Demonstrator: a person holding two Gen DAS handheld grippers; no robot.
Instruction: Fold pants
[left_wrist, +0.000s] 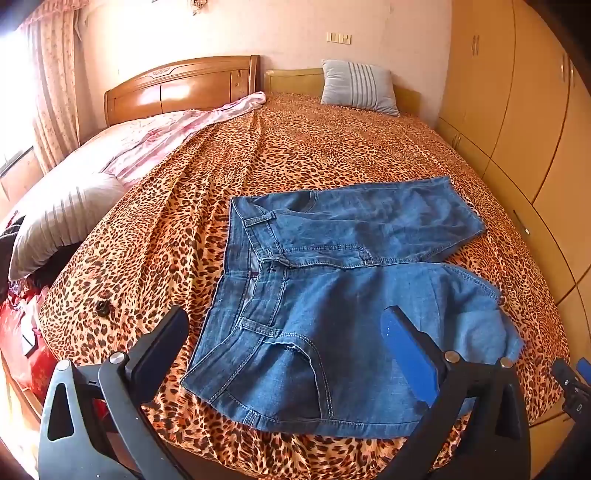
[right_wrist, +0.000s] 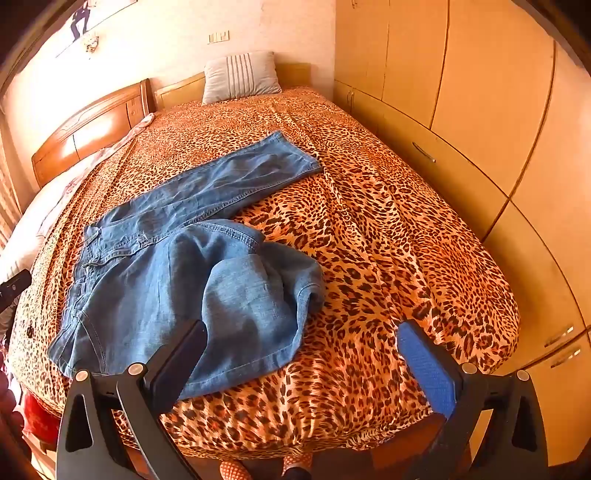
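Blue denim pants lie on the leopard-print bedspread near the foot of the bed, waistband to the left. The far leg stretches flat to the right. The near leg is folded back on itself in a rumpled heap. My left gripper is open and empty, above the waistband and near hip of the pants. My right gripper is open and empty, above the near leg's folded end and the bare bedspread. The right gripper's edge also shows in the left wrist view.
A striped grey pillow leans on the headboard. A pink quilt and another pillow lie on the adjoining bed at left. Wooden wardrobes run close along the right side. The bed's foot edge is right below the grippers.
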